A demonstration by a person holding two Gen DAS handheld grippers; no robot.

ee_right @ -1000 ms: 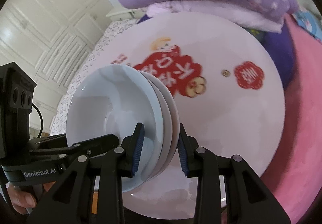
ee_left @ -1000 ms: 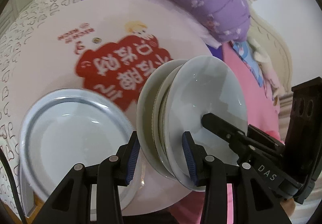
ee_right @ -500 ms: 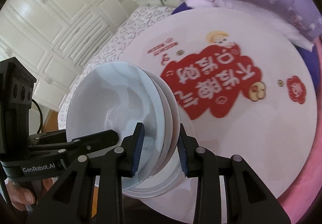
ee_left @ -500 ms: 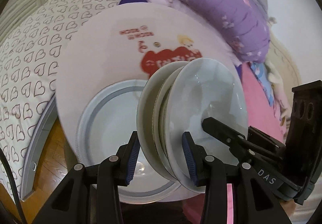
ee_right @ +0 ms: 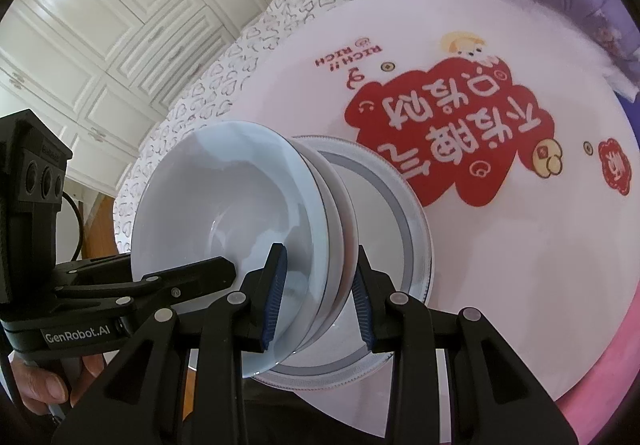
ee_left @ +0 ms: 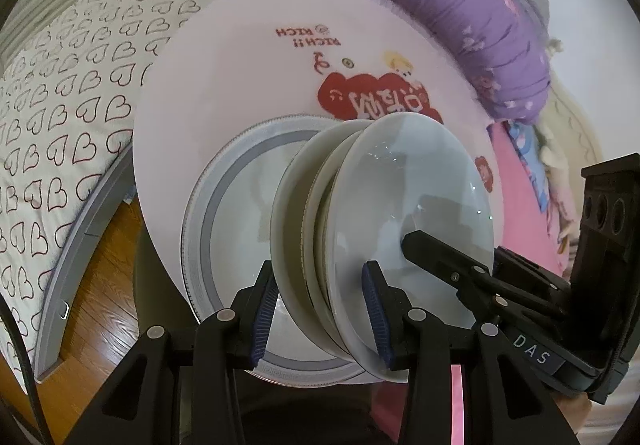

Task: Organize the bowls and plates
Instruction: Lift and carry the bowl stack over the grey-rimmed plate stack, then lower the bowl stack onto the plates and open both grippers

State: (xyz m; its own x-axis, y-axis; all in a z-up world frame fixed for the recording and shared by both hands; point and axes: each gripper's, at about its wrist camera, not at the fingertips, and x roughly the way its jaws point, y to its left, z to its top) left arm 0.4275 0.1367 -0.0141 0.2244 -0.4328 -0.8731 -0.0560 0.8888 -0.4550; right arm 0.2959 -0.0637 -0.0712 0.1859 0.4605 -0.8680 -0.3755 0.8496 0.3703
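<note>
Each tool grips one rim of the same stack of bowls point(ee_left: 400, 213): the left tool point(ee_left: 320, 315) clamps its near edge, and the right tool point(ee_right: 318, 297) clamps the opposite edge. The stack hangs tilted between them, just above a grey-rimmed plate point(ee_left: 240, 205) that lies on the round pink surface point(ee_left: 240, 65). The step looks like carrying the stack to the plate; next, level it, lower it onto the plate's centre, then let go.
</note>
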